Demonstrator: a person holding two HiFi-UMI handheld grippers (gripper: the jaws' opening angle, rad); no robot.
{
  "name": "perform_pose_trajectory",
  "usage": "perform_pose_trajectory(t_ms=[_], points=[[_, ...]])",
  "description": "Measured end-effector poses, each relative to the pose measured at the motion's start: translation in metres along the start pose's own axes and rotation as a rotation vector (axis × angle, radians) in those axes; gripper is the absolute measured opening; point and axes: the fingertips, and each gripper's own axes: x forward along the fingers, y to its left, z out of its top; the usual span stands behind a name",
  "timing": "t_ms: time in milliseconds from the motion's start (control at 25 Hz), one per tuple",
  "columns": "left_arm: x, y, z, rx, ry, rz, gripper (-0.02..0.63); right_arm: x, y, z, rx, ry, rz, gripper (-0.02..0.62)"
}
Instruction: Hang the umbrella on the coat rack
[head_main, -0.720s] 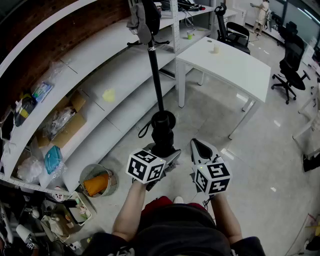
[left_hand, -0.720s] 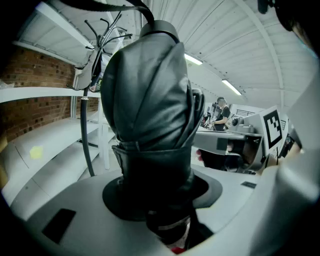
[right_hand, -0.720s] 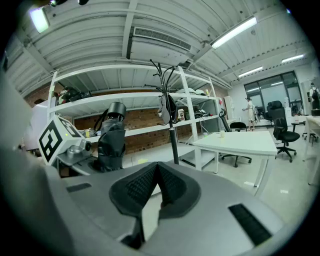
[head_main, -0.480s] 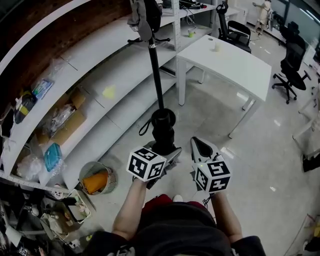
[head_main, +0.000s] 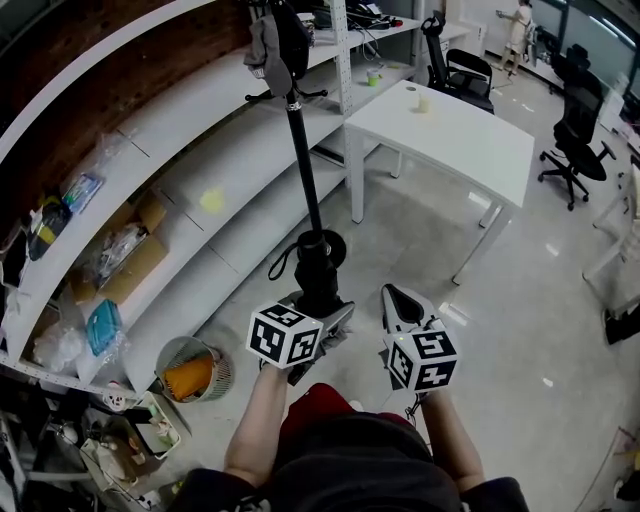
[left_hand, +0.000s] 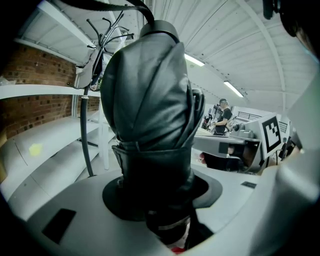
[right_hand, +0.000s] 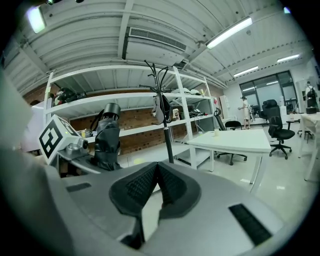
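Observation:
A folded black umbrella stands upright, and my left gripper is shut on its lower part. In the left gripper view the umbrella fills the middle and rises out of the jaws of my left gripper. The coat rack is a black pole straight ahead, and a grey garment hangs at its top. The rack's bare hooks show in the right gripper view. My right gripper is to the right of the umbrella, shut and empty, with its pads meeting.
White shelves with boxes and bags run along the left. A wire basket holding something orange sits on the floor at the near left. A white table stands to the right of the rack, with office chairs beyond it.
The scene has slid slightly left in the head view. The left grip on the umbrella and the shut right gripper look the same.

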Motion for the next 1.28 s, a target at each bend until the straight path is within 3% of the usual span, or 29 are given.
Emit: perform_pose_trajectory(t_ms=[640,1280], points=[[0.018,0.041,0.036,0.028,-0.012,0.009,0.207,0.025,-0.030,0.016,-0.017,0.000,-0.054,0.018],[0.094,0.164,0.111,0.024,0.016,-0.053,0.207,0.172,-0.079,0.053,0.012,0.042,-0.106,0.018]])
